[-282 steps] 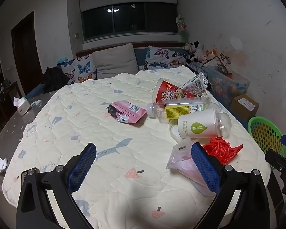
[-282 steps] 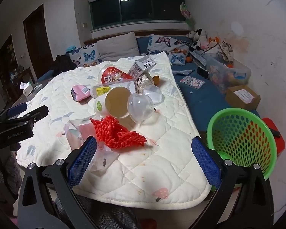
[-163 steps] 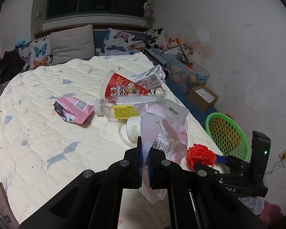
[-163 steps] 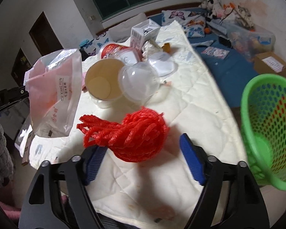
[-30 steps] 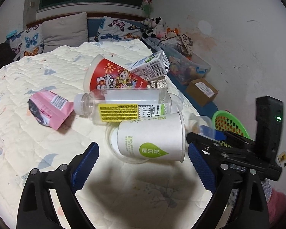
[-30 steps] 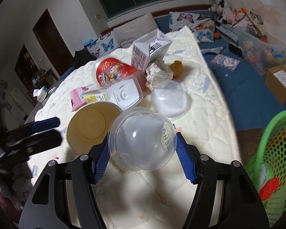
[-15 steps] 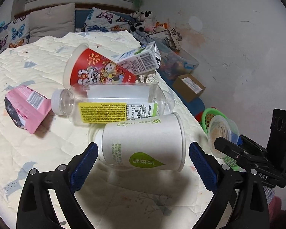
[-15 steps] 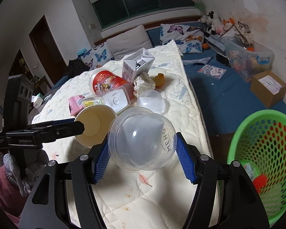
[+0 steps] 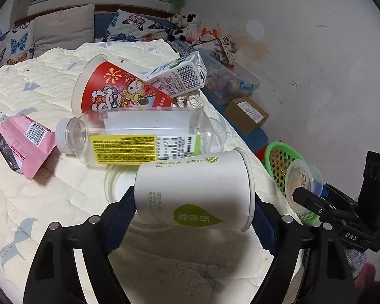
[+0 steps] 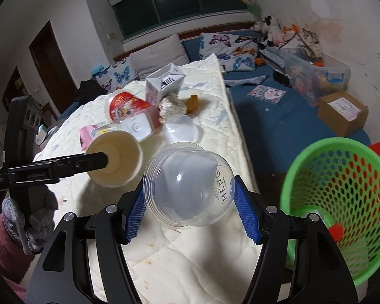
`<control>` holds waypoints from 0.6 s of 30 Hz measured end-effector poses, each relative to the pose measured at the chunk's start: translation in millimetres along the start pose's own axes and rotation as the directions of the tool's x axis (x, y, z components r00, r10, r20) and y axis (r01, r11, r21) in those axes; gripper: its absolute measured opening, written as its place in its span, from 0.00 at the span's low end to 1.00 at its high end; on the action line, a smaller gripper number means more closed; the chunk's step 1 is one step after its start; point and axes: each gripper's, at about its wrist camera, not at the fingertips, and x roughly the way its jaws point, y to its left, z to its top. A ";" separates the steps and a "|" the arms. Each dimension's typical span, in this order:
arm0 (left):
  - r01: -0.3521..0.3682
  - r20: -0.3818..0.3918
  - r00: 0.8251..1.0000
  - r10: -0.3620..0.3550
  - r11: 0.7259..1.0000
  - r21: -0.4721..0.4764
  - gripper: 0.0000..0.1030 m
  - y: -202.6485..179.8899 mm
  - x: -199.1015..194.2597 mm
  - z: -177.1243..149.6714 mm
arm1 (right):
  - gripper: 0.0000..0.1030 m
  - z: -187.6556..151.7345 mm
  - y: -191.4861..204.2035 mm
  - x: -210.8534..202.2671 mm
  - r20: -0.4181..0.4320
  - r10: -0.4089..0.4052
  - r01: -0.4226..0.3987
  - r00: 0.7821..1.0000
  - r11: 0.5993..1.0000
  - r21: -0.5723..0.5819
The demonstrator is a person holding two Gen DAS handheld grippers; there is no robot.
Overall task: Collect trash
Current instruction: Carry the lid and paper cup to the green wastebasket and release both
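- Left wrist view: the left claw [image 9: 193, 211] has just been closing, its blue pads now pressing both ends of the white paper cup [image 9: 193, 192], which is lying sideways near the quilt's [image 9: 38, 202] right edge, just in front of the clear bottle [image 9: 139, 136].
- Right wrist view: the right claw [image 10: 190, 209] is gripping a clear dome lid [image 10: 188, 188] above the quilt's near edge, beside the green basket [image 10: 329, 202] on the right.

Stained white wall [image 9: 316, 58], dark window [image 10: 190, 2], butterfly pillows [image 10: 230, 43]
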 end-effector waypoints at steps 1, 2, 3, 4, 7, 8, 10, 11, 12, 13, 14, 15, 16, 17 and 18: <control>-0.003 0.006 1.000 0.003 1.000 0.006 0.78 -1.6 -2.3 -0.6 | 0.63 -0.7 -2.6 -1.7 0.001 -0.004 0.004 1.000 1.000 0.005; -0.007 0.010 1.000 0.007 1.000 0.013 0.78 -3.6 -3.9 -1.3 | 0.63 -2.0 -6.0 -4.1 0.003 -0.013 0.013 1.000 1.000 0.011; -0.013 0.014 1.000 0.013 1.000 0.021 0.78 -7.1 -5.7 -2.1 | 0.63 -2.7 -9.1 -5.8 0.004 -0.020 0.020 1.000 1.000 0.016; -0.013 0.017 1.000 0.012 1.000 0.026 0.78 -10.4 -7.7 -2.7 | 0.63 -3.7 -12.1 -7.6 0.006 -0.025 0.025 1.000 0.999 0.023; -0.022 0.034 0.999 0.020 0.998 0.061 0.78 -24.0 -17.8 -4.7 | 0.63 -5.7 -24.0 -15.2 0.012 -0.047 0.047 0.999 0.998 0.048; -0.024 0.041 0.999 0.021 0.997 0.072 0.78 -28.2 -20.7 -5.4 | 0.63 -6.8 -30.5 -19.1 0.013 -0.063 0.062 0.998 0.996 0.060; -0.027 0.061 0.998 0.021 0.994 0.105 0.78 -41.1 -28.1 -5.4 | 0.63 -7.8 -40.1 -24.6 0.017 -0.094 0.092 0.995 0.993 0.075; -0.022 0.071 0.997 0.014 0.992 0.124 0.78 -49.6 -31.5 -3.4 | 0.63 -9.5 -47.9 -28.8 0.017 -0.112 0.110 0.994 0.990 0.087; -0.018 0.075 0.997 0.009 0.991 0.130 0.78 -53.0 -33.0 -1.9 | 0.63 -10.2 -54.2 -31.9 0.016 -0.126 0.124 0.992 0.988 0.097; -0.007 0.079 0.997 -0.005 0.990 0.143 0.78 -60.6 -34.3 0.7 | 0.63 -10.9 -60.6 -34.9 0.015 -0.145 0.142 0.989 0.984 0.104; 0.002 0.081 0.997 -0.015 0.988 0.157 0.78 -67.2 -34.3 2.9 | 0.63 -11.7 -69.3 -38.9 0.015 -0.173 0.171 0.985 0.979 0.111; 0.006 0.082 0.996 -0.020 0.986 0.167 0.78 -72.9 -33.4 5.5 | 0.63 -12.1 -75.7 -41.4 0.012 -0.191 0.188 0.982 0.975 0.116; 0.010 0.081 0.996 -0.025 0.984 0.180 0.78 -79.4 -31.6 7.9 | 0.63 -12.9 -82.4 -43.9 0.009 -0.209 0.207 0.978 0.971 0.123; 0.015 0.079 0.996 -0.031 0.982 0.188 0.78 -84.4 -29.4 10.6 | 0.63 -14.3 -91.5 -47.1 0.005 -0.233 0.231 0.972 0.964 0.134; 0.022 0.075 0.996 -0.038 0.979 0.202 0.78 -91.7 -25.8 13.0 | 0.63 -15.7 -99.9 -49.5 -0.001 -0.252 0.249 0.968 0.958 0.145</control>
